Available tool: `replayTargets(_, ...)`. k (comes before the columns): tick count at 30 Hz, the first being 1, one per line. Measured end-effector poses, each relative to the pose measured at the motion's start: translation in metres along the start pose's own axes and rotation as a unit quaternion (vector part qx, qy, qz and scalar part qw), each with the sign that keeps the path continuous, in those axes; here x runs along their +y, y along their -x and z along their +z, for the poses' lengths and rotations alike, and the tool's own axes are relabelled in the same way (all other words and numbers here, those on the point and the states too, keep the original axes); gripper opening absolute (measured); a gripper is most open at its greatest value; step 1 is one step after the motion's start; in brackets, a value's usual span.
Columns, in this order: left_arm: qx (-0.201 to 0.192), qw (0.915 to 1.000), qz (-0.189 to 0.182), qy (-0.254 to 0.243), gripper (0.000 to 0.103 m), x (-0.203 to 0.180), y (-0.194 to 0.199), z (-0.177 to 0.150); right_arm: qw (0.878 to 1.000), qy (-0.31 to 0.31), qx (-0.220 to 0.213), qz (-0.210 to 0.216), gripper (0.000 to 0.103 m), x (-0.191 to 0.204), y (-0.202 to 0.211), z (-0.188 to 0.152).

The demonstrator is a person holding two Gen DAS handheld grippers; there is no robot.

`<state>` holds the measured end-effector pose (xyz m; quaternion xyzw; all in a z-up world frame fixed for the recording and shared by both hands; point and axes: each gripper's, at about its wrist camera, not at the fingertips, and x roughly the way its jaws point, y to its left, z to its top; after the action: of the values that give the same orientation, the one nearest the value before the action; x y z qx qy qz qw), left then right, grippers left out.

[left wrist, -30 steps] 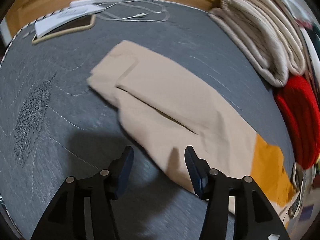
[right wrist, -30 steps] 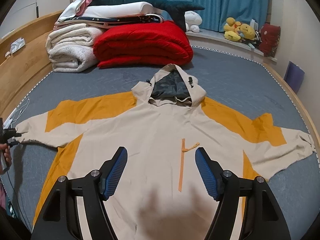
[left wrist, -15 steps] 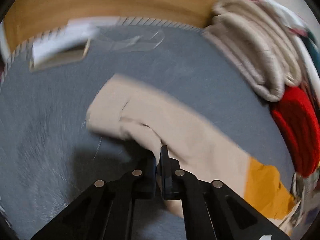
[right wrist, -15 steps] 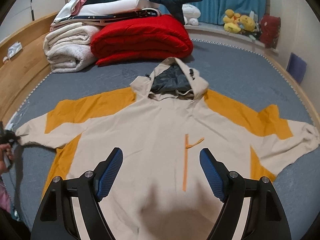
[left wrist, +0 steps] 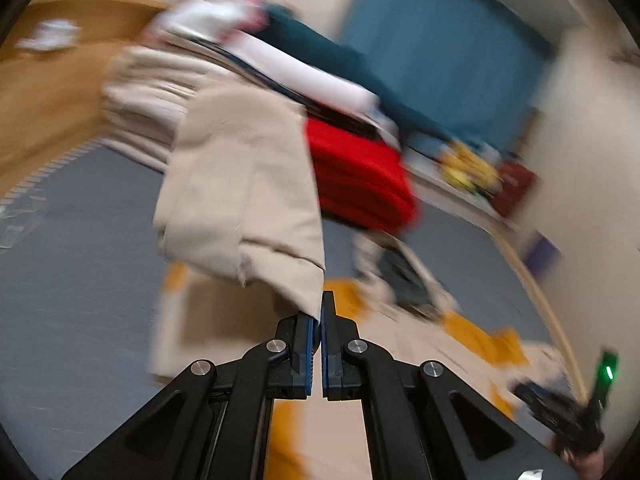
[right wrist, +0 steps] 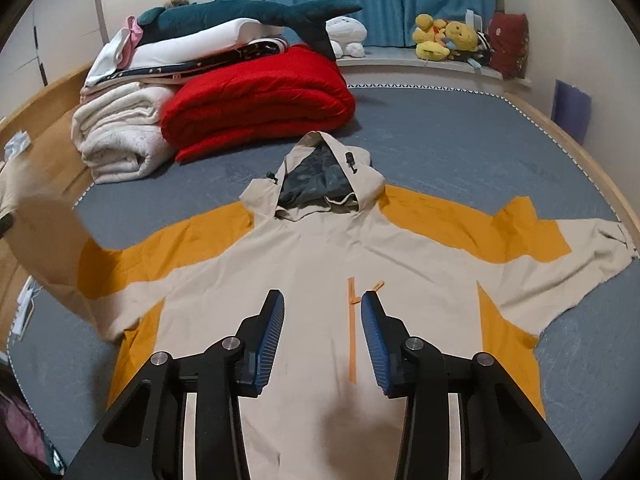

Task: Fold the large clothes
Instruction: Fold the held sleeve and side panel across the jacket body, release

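Jacket point(right wrist: 320, 264), a beige and orange hooded one, lies face up across the middle of the grey bed point(right wrist: 500, 152), hood toward the far edge where the red quilt point(right wrist: 256, 96) and rolled white blanket point(right wrist: 116, 136) are stacked, one sleeve spread flat toward the bed's right edge. The other sleeve point(left wrist: 244, 184) is off the bed, its cuff end clamped in the shut left tool point(left wrist: 321, 320) and hanging in soft folds above the body. It looks like thin, light woven cloth: limp, with no stiffness of its own, likely to sag, trail and crease wherever it is not supported, and probably a little slick. A pinch at a cuff, hem corner or shoulder seam, where the cloth is doubled, should hold better than a single layer in the middle. The right tool point(right wrist: 322, 328) hovers over the chest beside the orange zip point(right wrist: 352, 344), its jaws closing with nothing between them yet.
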<state>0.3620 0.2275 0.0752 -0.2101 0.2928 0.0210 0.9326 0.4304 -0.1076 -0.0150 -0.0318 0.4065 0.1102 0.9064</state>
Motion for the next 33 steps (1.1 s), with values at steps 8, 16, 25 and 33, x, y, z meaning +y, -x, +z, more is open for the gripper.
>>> replayTargets(8, 0.283, 0.9544, -0.087, 0.041, 0.005, -0.046, -0.148, -0.096, 0.998, -0.041, 0.032, 0.02, 0.048, -0.017, -0.006, -0.007)
replayTargets(16, 0.23, 0.9695, -0.03, 0.081, 0.024, 0.0, -0.131, -0.039, 0.994, -0.061, 0.077, 0.044, 0.05, -0.009, -0.04, -0.016)
replayTargets(25, 0.208, 0.9764, 0.043, 0.041, 0.024, 0.028, -0.117, -0.035, 0.975, -0.109, 0.176, 0.076, 0.05, -0.002, -0.102, -0.059)
replayTargets(33, 0.194, 0.9785, 0.064, 0.027, 0.024, 0.043, -0.103, -0.033, 0.956, -0.146, 0.243, 0.08, 0.05, -0.002, -0.137, -0.088)
